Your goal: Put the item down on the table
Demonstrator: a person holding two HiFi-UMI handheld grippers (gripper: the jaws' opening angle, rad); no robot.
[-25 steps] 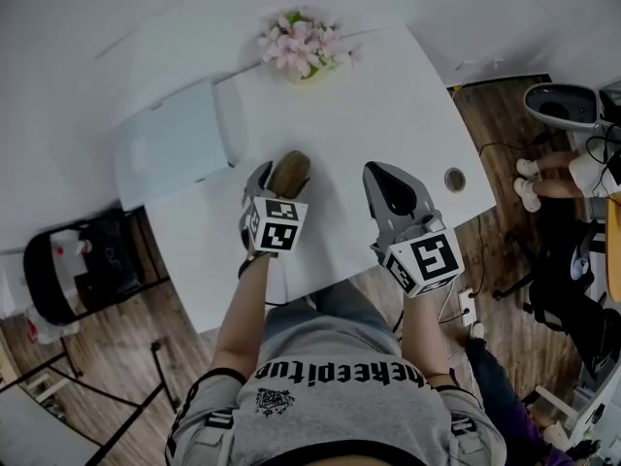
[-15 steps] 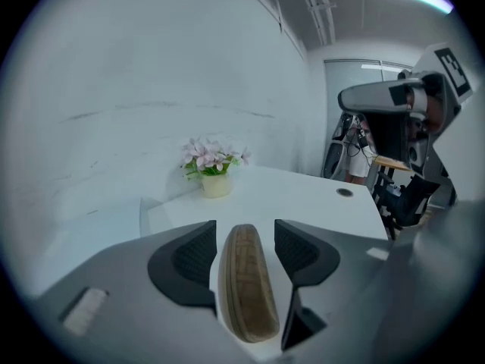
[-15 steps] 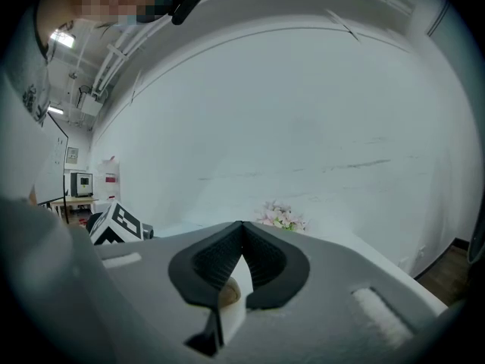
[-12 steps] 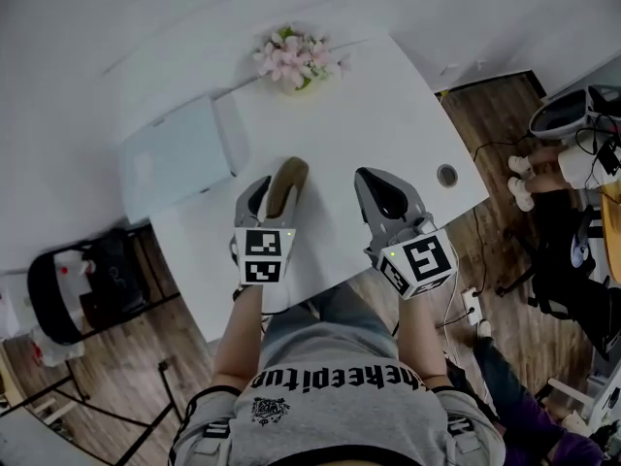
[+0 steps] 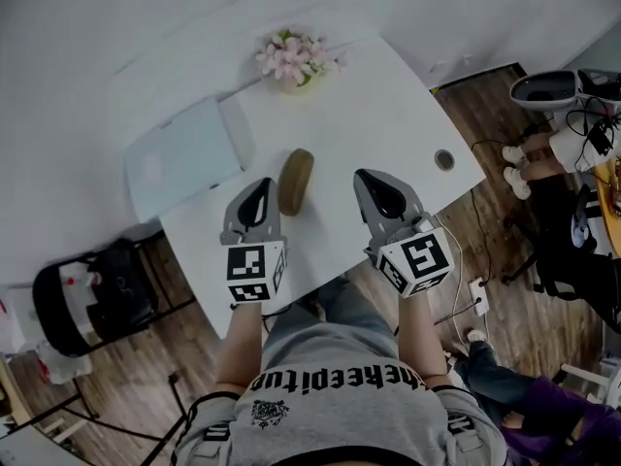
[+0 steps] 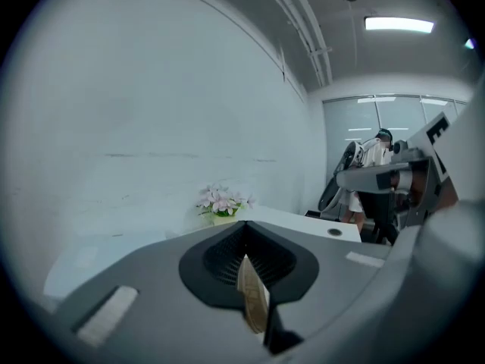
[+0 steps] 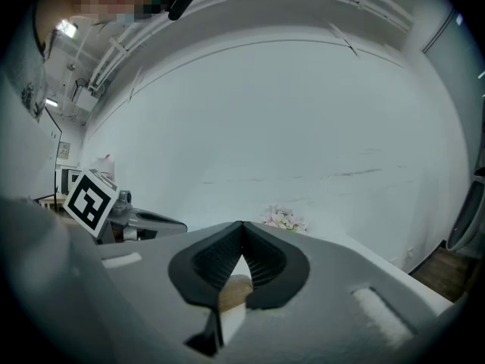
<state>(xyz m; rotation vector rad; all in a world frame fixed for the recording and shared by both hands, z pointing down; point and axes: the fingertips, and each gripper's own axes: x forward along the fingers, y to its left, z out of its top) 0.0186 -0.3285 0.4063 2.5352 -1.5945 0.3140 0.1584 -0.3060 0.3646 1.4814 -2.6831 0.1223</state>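
The wooden disc [image 5: 296,181] sits free on the white bench [image 5: 388,115], just beside the left gripper [image 5: 258,187], whose jaws are closing right together on nothing. The right gripper [image 5: 374,179] is likewise closed and empty. The disc looks light, rigid and smooth, best pinched across its flat faces.

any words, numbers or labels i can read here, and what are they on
"thekeepitu", roughly, upside down, with its ends curving out of sight: on the person's grey shirt.
Emblem below that print: too small to read.
Left tool cube and right tool cube: square marker patterns only, no words.
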